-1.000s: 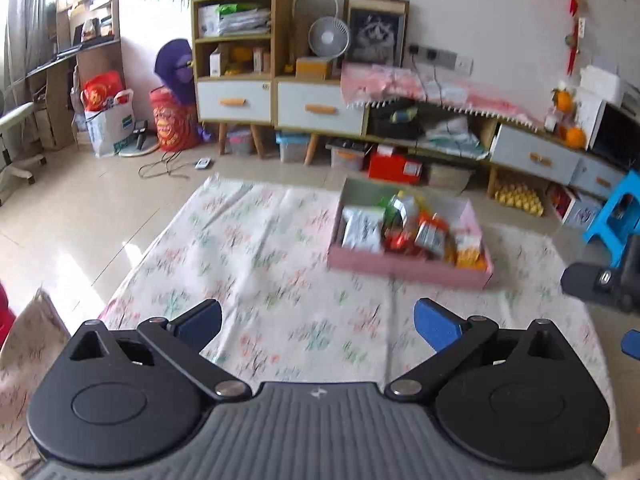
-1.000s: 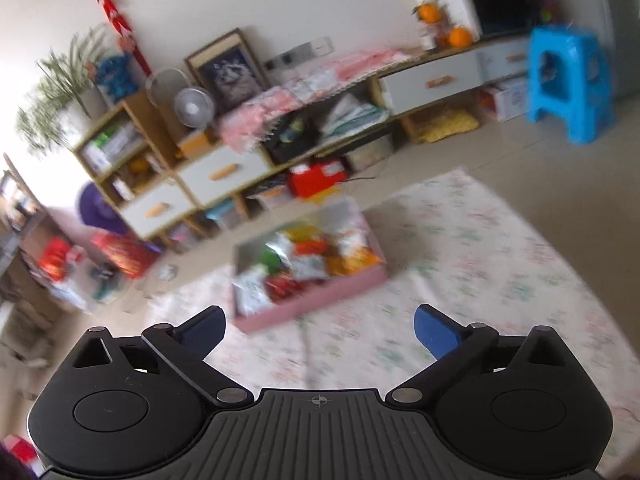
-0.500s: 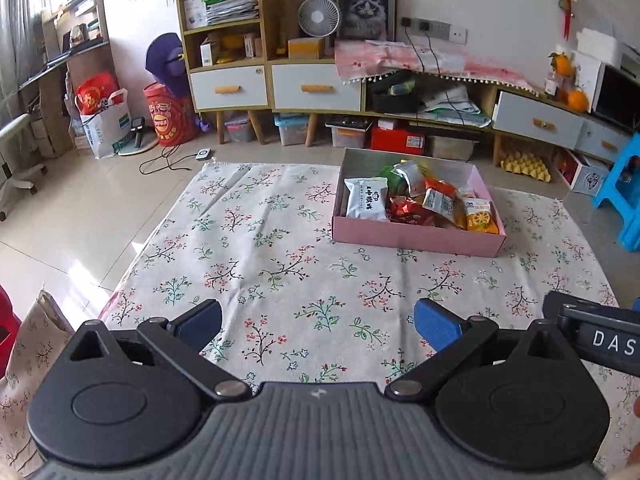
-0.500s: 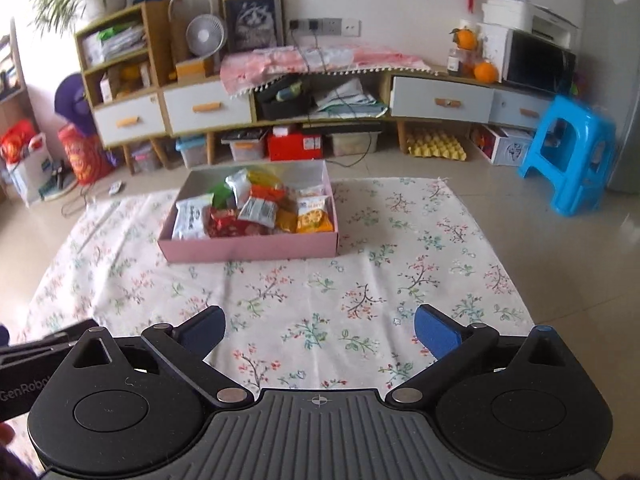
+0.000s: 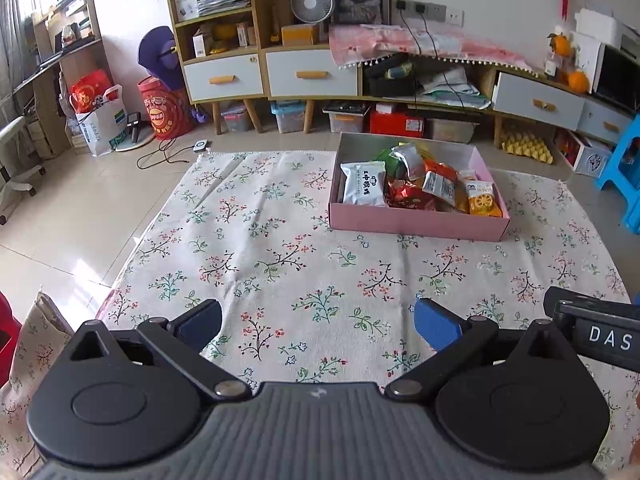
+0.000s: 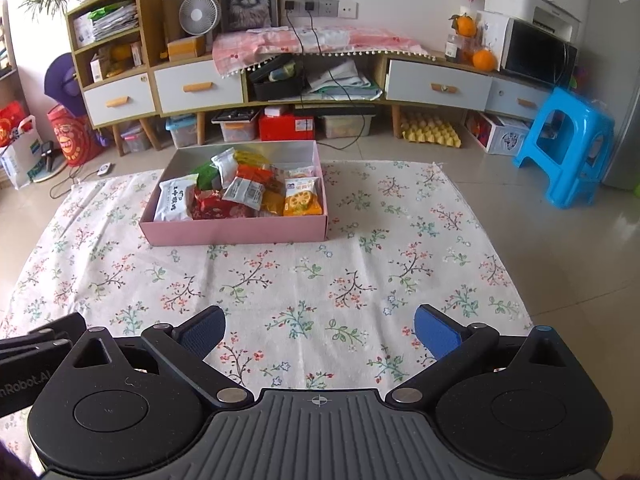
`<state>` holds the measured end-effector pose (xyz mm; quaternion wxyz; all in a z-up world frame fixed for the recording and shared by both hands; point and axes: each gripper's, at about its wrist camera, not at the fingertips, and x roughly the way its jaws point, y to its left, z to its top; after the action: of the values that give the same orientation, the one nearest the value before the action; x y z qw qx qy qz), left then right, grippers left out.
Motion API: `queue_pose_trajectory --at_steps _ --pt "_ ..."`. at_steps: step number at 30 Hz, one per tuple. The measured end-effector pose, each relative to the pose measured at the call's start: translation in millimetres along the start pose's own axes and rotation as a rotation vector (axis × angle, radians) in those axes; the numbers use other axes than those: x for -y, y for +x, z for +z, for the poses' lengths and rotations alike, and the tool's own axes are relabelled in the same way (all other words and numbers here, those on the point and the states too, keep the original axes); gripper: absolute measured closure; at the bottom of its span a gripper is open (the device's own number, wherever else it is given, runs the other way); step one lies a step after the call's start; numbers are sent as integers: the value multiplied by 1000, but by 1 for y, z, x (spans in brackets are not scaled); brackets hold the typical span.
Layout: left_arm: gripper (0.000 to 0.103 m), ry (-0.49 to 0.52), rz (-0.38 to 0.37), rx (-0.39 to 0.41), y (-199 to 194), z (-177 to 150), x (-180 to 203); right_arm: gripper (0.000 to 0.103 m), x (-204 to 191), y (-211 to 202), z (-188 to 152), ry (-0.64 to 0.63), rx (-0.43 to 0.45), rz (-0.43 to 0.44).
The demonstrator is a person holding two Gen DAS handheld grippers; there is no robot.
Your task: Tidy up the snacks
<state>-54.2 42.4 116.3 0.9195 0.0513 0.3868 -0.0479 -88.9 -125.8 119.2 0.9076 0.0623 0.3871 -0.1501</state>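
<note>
A: What's laid out, biggest first?

B: A floral cloth (image 6: 360, 272) covers the floor. On its far half sits a pink box (image 6: 236, 232), heaped with snack packets. The white packet (image 6: 176, 198) lies at the box's left end, a red foil pack (image 6: 212, 206) just beside it, and an orange lotus-root packet (image 6: 303, 198) at the right end.

A: How will they handle?

B: Light, soft and crinkly, I'd judge, with slippery film. Pinch a flat sealed edge rather than the puffed middle, which could crush what's inside. The white one's near edge looks the easiest, though how the packets overlap deeper in the pile is hard to read.

A: And the grippers?

B: The left gripper (image 5: 318, 318) and right gripper (image 6: 318, 326) both hover low over the near cloth, well short of the box, jaws spread wide, nothing held.

A: Any change from half a second ago?

B: Hardly any; both views sit as they did, the box unmoved.
</note>
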Motion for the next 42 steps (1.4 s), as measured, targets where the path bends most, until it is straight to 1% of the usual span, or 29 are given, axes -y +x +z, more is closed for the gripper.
queue_pose_trajectory --at_steps 6,11,21,42 --pt "0 13 -9 -28 4 0 2 1 -5 1 1 -16 1 -6" --pt "0 -18 -25 -37 3 0 -2 1 -6 2 1 -22 -1 -9" --pt "0 -17 -30 -67 8 2 1 1 -5 5 1 -17 -11 -23" --pt "0 -7 -41 -56 7 3 4 1 -3 5 3 -8 -20 -21"
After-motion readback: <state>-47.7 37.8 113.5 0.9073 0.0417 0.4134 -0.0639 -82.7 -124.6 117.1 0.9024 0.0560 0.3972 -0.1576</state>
